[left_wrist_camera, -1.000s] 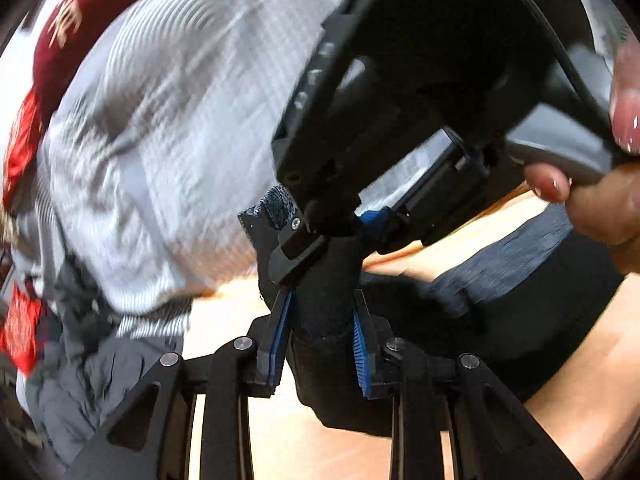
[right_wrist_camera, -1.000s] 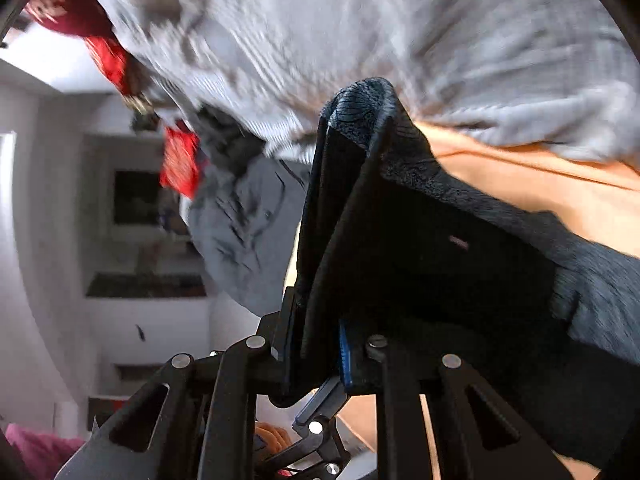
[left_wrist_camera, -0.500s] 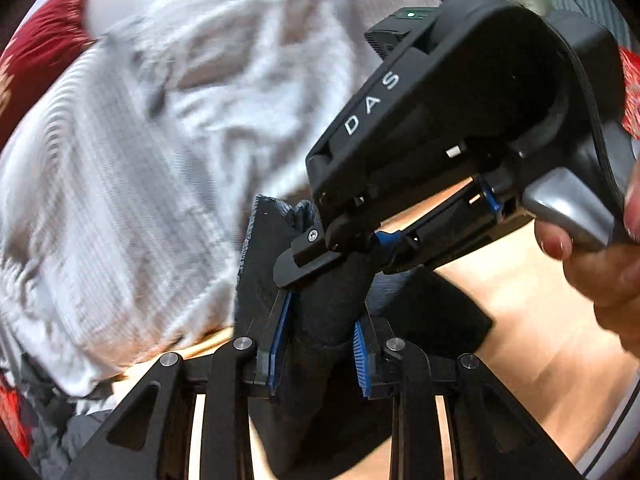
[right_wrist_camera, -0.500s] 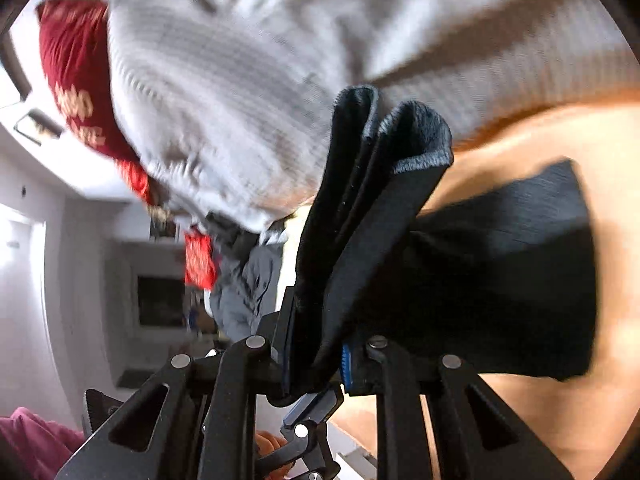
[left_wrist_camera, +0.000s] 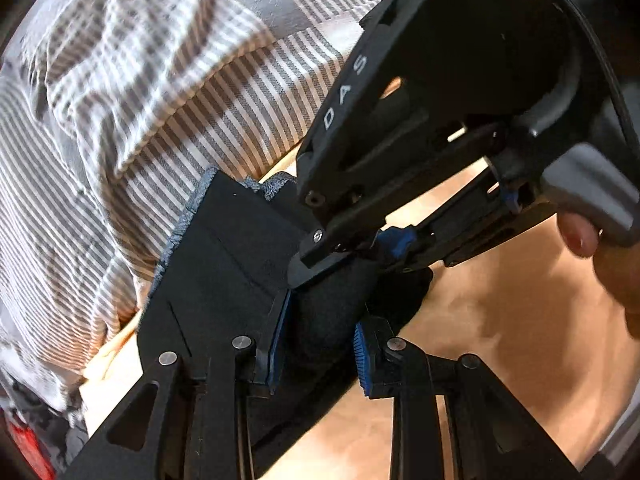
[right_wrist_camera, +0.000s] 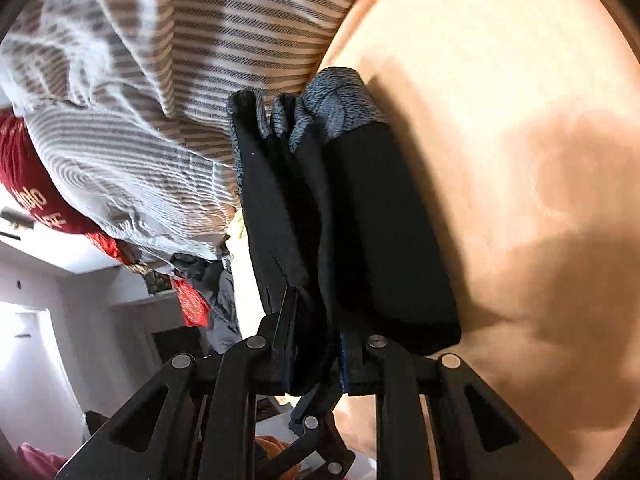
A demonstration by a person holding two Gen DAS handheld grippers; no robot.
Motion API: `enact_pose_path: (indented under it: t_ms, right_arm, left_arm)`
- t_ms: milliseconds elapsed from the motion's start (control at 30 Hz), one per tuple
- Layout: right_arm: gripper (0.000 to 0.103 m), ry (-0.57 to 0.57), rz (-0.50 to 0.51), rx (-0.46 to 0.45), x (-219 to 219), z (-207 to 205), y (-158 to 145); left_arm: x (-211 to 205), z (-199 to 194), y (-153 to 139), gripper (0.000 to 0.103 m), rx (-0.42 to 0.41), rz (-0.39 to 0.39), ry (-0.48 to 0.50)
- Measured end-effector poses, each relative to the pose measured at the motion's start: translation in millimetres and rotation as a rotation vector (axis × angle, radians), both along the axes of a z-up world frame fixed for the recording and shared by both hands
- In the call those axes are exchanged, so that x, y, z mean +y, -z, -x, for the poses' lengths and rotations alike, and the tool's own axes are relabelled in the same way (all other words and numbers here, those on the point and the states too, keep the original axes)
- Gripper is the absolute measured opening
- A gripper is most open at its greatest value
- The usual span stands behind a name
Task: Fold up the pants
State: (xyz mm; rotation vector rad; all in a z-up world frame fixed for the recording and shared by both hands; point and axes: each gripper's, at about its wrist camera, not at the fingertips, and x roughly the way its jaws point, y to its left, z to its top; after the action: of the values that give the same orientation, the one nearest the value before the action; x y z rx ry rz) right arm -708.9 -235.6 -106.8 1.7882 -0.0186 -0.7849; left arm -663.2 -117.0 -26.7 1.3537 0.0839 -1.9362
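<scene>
My left hand-held gripper [left_wrist_camera: 320,344] clamps the folded dark pants [left_wrist_camera: 224,276]; only this view shows the right hand-held gripper [left_wrist_camera: 348,250] pinching them too. The right view alone shows bunched layers against the tan surface [right_wrist_camera: 500,128].

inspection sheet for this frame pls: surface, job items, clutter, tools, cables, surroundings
Surface: tan wooden tabletop, sunlit.
Job's things: dark pants, bunched in several layers, held above the tabletop.
Clutter: striped cloth heaped beside the pants; red fabric beyond it.
Tools: left tool shut on pants; right tool shut on pants, close to the left one.
Cables: black cable on right tool's body.
Surroundings: white room, blurred.
</scene>
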Motion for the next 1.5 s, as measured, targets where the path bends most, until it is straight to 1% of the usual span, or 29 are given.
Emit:
enact_pose_path:
  t_ms: [67,100,133,200,233,300,333,433,467,533,567,633,667,767,867,933,1000,1033,1067,1100,1133,1200,1267,1400,1500]
  right_arm:
    - [0.02,-0.01,-0.003,0.021,-5.0,-1.9,-1.1]
    - [0.023,-0.016,-0.005,0.036,-5.5,-1.5,-5.2]
    - [0.024,-0.024,-0.012,0.056,-2.8,1.3,-8.5]
    - [0.04,-0.035,-0.021,0.104,-1.6,-0.8,-20.0]
    - [0.043,-0.032,-0.022,0.12,1.9,0.9,-22.6]
    - [0.054,-0.023,-0.025,0.171,2.6,3.0,-34.7]
    - [0.056,-0.02,-0.026,0.204,5.9,5.3,-40.2]
    - [0.057,-0.014,-0.013,0.343,11.0,5.3,-62.0]
    - [0.057,-0.017,-0.005,0.394,11.2,3.1,-70.1]
    - [0.057,-0.028,0.02,0.479,10.7,-1.6,-84.6]
    - [0.057,-0.039,0.034,0.524,10.1,-7.3,-92.9]
    - [0.057,-0.064,0.064,0.591,2.8,-22.3,-105.9]
    - [0.057,-0.083,0.084,0.617,-2.0,-31.5,-111.6]
    - [0.057,-0.15,0.12,0.665,-14.5,-55.2,-118.5]
    - [0.057,-0.202,0.127,0.68,-24.7,-70.9,-115.3]
    - [0.057,-0.211,0.111,0.685,-29.5,-76.0,-107.7]
    - [0.057,-0.221,0.078,0.712,-30.0,-76.2,-97.4]
    - [0.057,-0.237,0.039,0.733,-29.5,-75.5,-87.5]
    - [0.057,-0.251,-0.02,0.761,-28.7,-74.2,-73.8]
    - [0.057,-0.258,-0.058,0.75,-25.4,-70.9,-61.5]
    - [0.057,-0.252,-0.063,0.731,-22.5,-67.8,-56.2]
    - [0.057,-0.23,-0.033,0.71,-17.1,-62.6,-55.5]
    - [0.058,-0.244,-0.028,0.732,-17.1,-65.4,-56.4]
    - [0.076,-0.299,-0.016,0.769,-20.8,-77.6,-53.2]
    - [0.084,-0.342,-0.009,0.821,-22.3,-89.6,-53.0]
  left_arm:
    - [3.8,-0.5,-1.6,0.04,-0.001,-0.019,-0.002]
    - [0.2,-5.4,-5.6,0.055,0.013,-0.048,-0.017]
    - [-5.0,-12.5,-11.6,0.066,0.029,-0.057,-0.044]
    - [-10.2,-25.7,-22.3,0.077,0.053,-0.064,-0.081]
    - [-13.2,-33.3,-27.3,0.081,0.065,-0.071,-0.102]
    - [-21.6,-50.8,-36.8,0.082,0.087,-0.097,-0.158]
    - [-27.2,-60.8,-40.2,0.082,0.093,-0.112,-0.195]
    - [-44.1,-83.8,-41.7,0.082,0.087,-0.149,-0.292]
    - [-53.0,-94.1,-40.7,0.082,0.085,-0.17,-0.345]
    - [-58.2,-104.3,-39.9,0.082,0.082,-0.204,-0.419]
    - [-65.2,-113.1,-36.5,0.082,0.08,-0.225,-0.475]
    - [-76.0,-125.0,-28.5,0.103,0.074,-0.255,-0.544]
    - [-79.3,-132.0,-25.6,0.103,0.072,-0.265,-0.592]
    - [-79.1,-140.7,-20.9,0.103,0.097,-0.288,-0.638]
    - [-84.1,-147.6,-11.9,0.103,0.103,-0.304,-0.672]
    - [-90.4,-150.7,-6.4,0.103,0.105,-0.314,-0.689]
    - [-95.7,-154.7,3.3,0.103,0.11,-0.329,-0.711]
    - [-98.3,-156.7,8.6,0.103,0.114,-0.338,-0.72]
    - [-100.5,-159.0,15.4,0.103,0.122,-0.351,-0.731]
    - [-102.8,-161.2,21.9,0.103,0.136,-0.369,-0.741]
    - [-105.9,-163.2,26.2,0.103,0.147,-0.383,-0.747]
    - [-107.5,-164.3,33.9,0.103,0.166,-0.394,-0.747]
    - [-108.5,-164.7,36.9,0.103,0.179,-0.391,-0.737]
    - [-112.1,-167.8,42.2,0.103,0.206,-0.413,-0.71]
    - [-116.1,-169.3,43.7,0.103,0.217,-0.434,-0.691]
